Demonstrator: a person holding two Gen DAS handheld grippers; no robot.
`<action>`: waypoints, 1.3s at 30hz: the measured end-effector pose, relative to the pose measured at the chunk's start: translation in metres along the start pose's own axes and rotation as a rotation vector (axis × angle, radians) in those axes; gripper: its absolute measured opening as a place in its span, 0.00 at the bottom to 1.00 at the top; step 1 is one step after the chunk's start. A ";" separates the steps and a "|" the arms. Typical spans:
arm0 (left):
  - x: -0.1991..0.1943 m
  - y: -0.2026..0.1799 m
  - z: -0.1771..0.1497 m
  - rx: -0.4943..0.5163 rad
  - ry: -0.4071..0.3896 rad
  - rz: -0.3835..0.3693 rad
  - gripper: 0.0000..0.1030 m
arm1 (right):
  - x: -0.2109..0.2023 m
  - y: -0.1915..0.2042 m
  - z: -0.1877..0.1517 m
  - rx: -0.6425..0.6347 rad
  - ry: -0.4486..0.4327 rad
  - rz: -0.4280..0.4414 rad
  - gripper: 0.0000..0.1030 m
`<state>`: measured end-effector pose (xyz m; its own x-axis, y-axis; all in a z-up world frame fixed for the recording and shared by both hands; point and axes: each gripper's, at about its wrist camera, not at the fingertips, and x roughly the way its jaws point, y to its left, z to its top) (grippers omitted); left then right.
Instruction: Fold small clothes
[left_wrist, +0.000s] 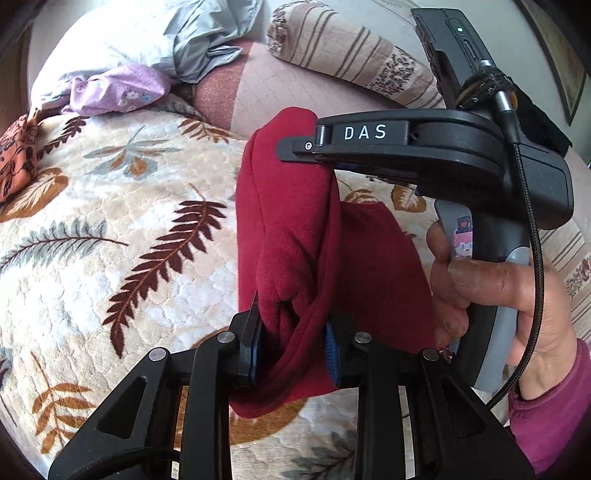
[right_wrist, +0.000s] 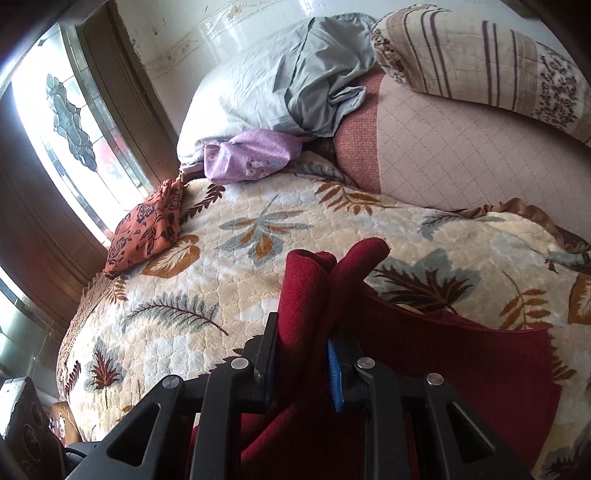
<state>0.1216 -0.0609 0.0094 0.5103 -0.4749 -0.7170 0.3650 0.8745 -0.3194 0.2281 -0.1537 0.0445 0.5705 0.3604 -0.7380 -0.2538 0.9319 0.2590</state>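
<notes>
Both claws are clamped on the dark red fleece garment (left_wrist: 291, 229), lifted off the cream plush bedspread with the leaf print (left_wrist: 110, 206).

Left claw (left_wrist: 291, 343): jaws nearly closed, blue pads pinching a bunched fold of the red fabric; cloth wraps round the inner finger and hangs below it. Right claw (right_wrist: 301, 360): same, narrow gap, a doubled edge of the garment pinched and standing up past the fingertips. In the left wrist view the right claw's side comes in from the right, held in a hand (left_wrist: 491, 295) with a magenta sleeve, its tips pressed into the upper part of the cloth.

My read: two grips on one edge, close together, so the edge can be carried over the rest of the garment; the lower part trails on the bedspread toward its near right side.

Clear of the work, at the far edge of the bed: crumpled pale grey cloth (right_wrist: 280, 81), lilac floral piece (right_wrist: 251, 155), orange floral piece (right_wrist: 147, 229), striped beige bolster (right_wrist: 480, 59).

Risk: the bunched grip may carry extra layers and give a crooked fold.
</notes>
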 end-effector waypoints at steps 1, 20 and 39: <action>0.001 -0.009 0.002 0.012 0.005 -0.007 0.25 | -0.008 -0.007 -0.001 0.005 -0.007 -0.004 0.20; 0.078 -0.102 -0.005 0.127 0.127 -0.058 0.21 | -0.082 -0.170 -0.049 0.315 -0.055 -0.018 0.12; 0.028 -0.063 -0.029 0.089 0.144 -0.123 0.22 | 0.009 -0.163 -0.095 0.399 0.074 0.190 0.71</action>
<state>0.0904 -0.1259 -0.0082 0.3436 -0.5527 -0.7592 0.4884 0.7957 -0.3583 0.2005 -0.3057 -0.0633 0.4815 0.5368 -0.6929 -0.0196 0.7969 0.6038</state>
